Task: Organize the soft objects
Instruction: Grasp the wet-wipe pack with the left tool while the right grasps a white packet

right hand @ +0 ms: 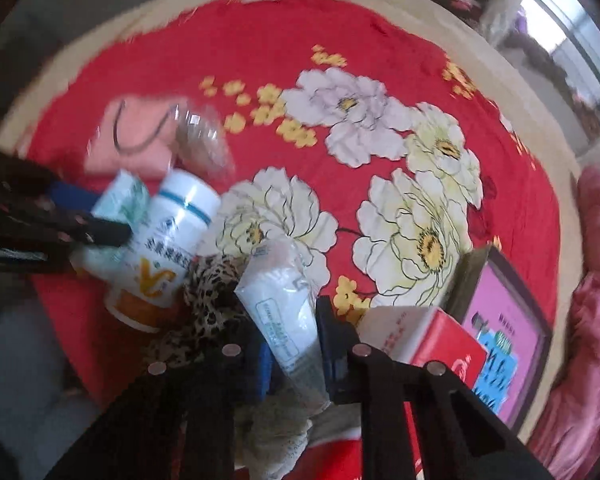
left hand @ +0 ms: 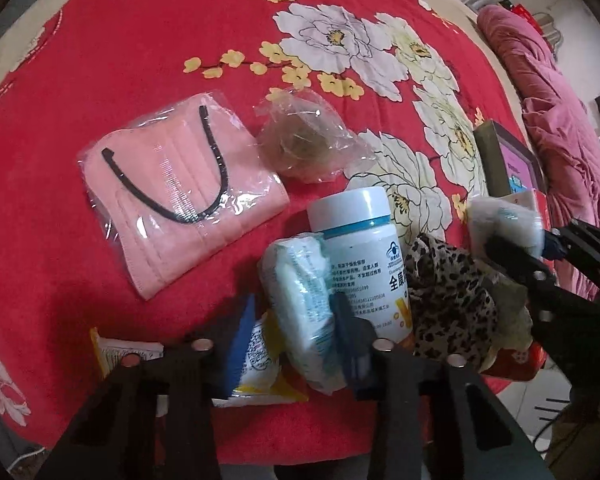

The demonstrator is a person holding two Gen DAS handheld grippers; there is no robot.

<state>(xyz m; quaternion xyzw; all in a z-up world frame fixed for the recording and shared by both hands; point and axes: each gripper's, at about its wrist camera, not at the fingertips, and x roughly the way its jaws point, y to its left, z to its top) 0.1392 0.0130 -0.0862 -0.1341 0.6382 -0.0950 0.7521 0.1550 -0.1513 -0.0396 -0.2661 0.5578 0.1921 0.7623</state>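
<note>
My left gripper point(left hand: 296, 328) stands around a soft pale blue tissue pack point(left hand: 300, 300) next to a white vitamin bottle point(left hand: 364, 256); the pack fills the gap between the fingers. My right gripper point(right hand: 290, 344) is shut on a white packet of soft material point(right hand: 282, 308), lifted above a leopard-print cloth point(right hand: 208, 300). It also shows at the right of the left wrist view point(left hand: 516, 240) with the white packet point(left hand: 500, 220). A pink face mask in clear wrap point(left hand: 180, 196) and a crumpled clear bag point(left hand: 304, 140) lie on the red floral blanket point(left hand: 140, 60).
A red and white box point(right hand: 432, 340) and a pink framed box point(right hand: 504, 340) stand at the right. A yellow and white sachet point(left hand: 256, 364) lies under my left gripper. A pink quilt point(left hand: 552, 120) is bunched at the bed's far right edge.
</note>
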